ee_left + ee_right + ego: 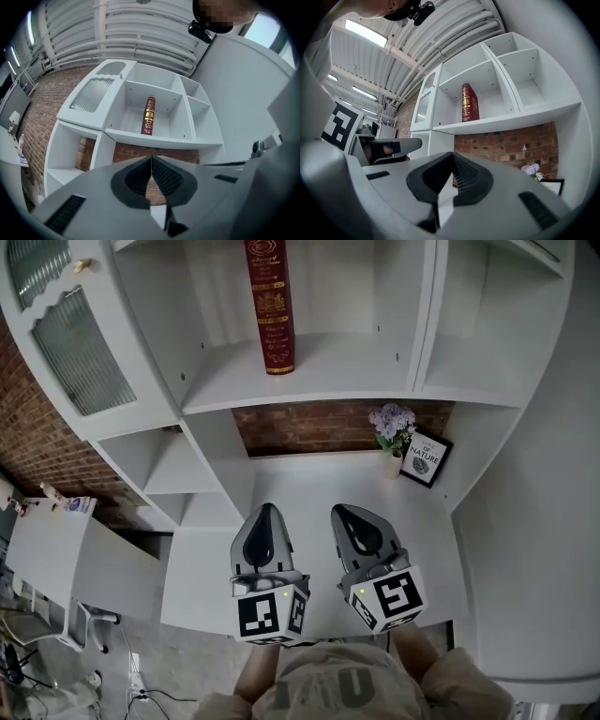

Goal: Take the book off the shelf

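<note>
Presently I find the book [270, 306] upright on the shelf [347, 371], directly above my left gripper [266, 512], the right gripper [343, 514] offset; both sets of fingers together, empty.

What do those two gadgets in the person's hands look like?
Both the left gripper and right gripper are grey shells tapering to a point, with black ribbed pads. Each carries a white cube of black square markers. The person wears a khaki top.

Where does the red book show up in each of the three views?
Head view: red book at top centre, upright on the shelf.
Left gripper view: book at centre, in the middle compartment.
Right gripper view: book just above centre.
Shared landmark: the brick panel under the book's shelf.
</note>
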The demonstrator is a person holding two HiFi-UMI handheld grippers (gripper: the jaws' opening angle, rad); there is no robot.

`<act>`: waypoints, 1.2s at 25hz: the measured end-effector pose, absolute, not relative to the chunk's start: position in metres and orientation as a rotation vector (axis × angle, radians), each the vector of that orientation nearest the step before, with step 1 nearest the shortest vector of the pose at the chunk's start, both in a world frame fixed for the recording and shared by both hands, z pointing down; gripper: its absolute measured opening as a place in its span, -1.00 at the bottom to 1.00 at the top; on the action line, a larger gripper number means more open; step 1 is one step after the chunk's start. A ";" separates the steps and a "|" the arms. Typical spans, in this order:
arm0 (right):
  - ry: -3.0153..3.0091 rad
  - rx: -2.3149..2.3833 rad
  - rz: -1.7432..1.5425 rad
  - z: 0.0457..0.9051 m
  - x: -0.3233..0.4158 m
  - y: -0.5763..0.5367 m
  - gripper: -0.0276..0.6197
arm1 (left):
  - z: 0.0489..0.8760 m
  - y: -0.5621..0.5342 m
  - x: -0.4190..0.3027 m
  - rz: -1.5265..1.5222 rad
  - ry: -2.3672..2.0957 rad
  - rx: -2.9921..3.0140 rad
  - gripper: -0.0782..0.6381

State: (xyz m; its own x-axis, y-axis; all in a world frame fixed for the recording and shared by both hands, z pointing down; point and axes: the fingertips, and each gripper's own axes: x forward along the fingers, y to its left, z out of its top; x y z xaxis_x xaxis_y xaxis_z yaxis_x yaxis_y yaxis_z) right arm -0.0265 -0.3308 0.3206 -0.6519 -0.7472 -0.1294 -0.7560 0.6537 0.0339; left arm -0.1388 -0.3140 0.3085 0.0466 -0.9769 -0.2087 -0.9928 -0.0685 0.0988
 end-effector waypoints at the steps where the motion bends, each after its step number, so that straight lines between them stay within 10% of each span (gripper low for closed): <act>1: 2.761 -1.258 0.131 0.320 -0.025 -0.330 -0.88 | 0.307 -0.314 -0.139 0.326 2.094 -2.204 -0.75; 6: 2.747 -1.258 0.126 0.318 -0.017 -0.330 -0.88 | 0.269 -0.322 -0.130 0.267 1.986 -2.153 -0.74; 13: 2.725 -1.245 0.187 0.307 -0.015 -0.324 -0.87 | 0.184 -0.367 -0.128 0.339 1.848 -2.135 0.25; 30: 2.683 -1.395 0.325 0.295 0.006 -0.326 -0.87 | 0.080 -0.559 -0.136 0.159 2.082 -2.160 0.34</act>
